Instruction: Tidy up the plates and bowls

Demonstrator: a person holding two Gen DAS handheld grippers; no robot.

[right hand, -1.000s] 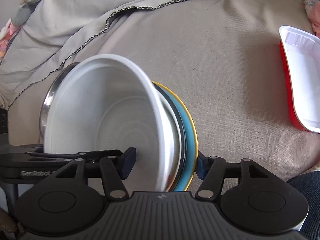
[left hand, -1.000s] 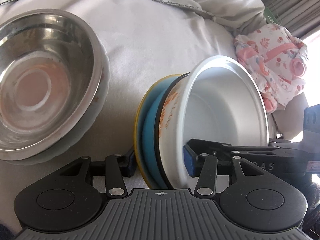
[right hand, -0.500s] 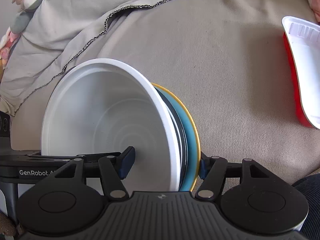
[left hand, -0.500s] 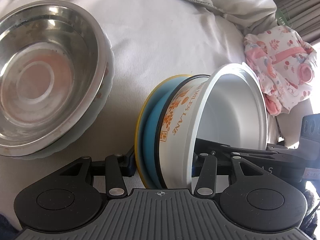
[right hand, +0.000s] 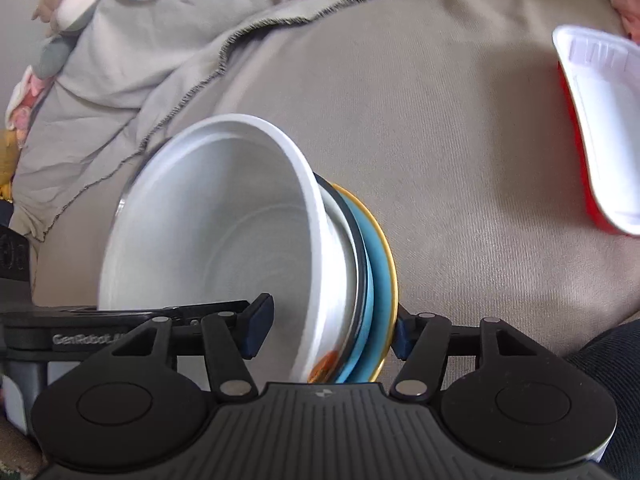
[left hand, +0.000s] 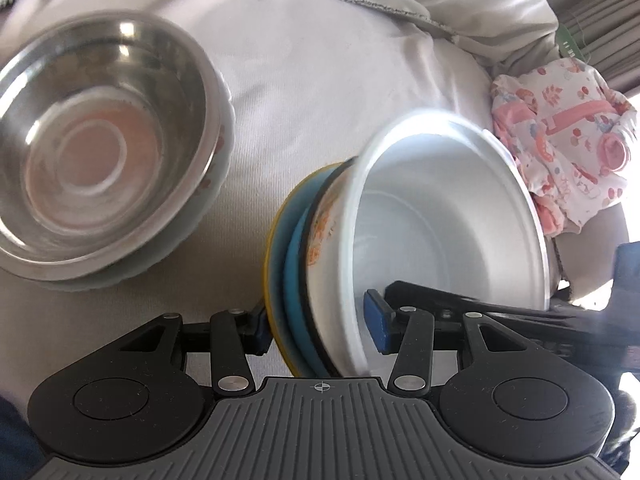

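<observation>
A stack of a white bowl (left hand: 436,216) with orange print nested over a blue plate (left hand: 294,264) with a yellow rim is held on edge above the bed. My left gripper (left hand: 320,326) is shut on this stack from one side. My right gripper (right hand: 328,330) is shut on the same stack (right hand: 224,248) from the opposite side, one finger inside the bowl and one behind the plate. A steel bowl (left hand: 100,144) sitting in a pale bowl lies on the bed, up and left of the stack in the left wrist view.
A beige bedsheet (right hand: 460,128) covers the surface, with a rumpled blanket (right hand: 168,40) behind. A white-and-red tray (right hand: 600,128) lies at the right in the right wrist view. Pink patterned clothing (left hand: 560,140) lies at the right in the left wrist view.
The held stack has tilted and shifted a little between both grippers. The steel bowl has drifted in the left wrist view, and the view is blurred by motion.
</observation>
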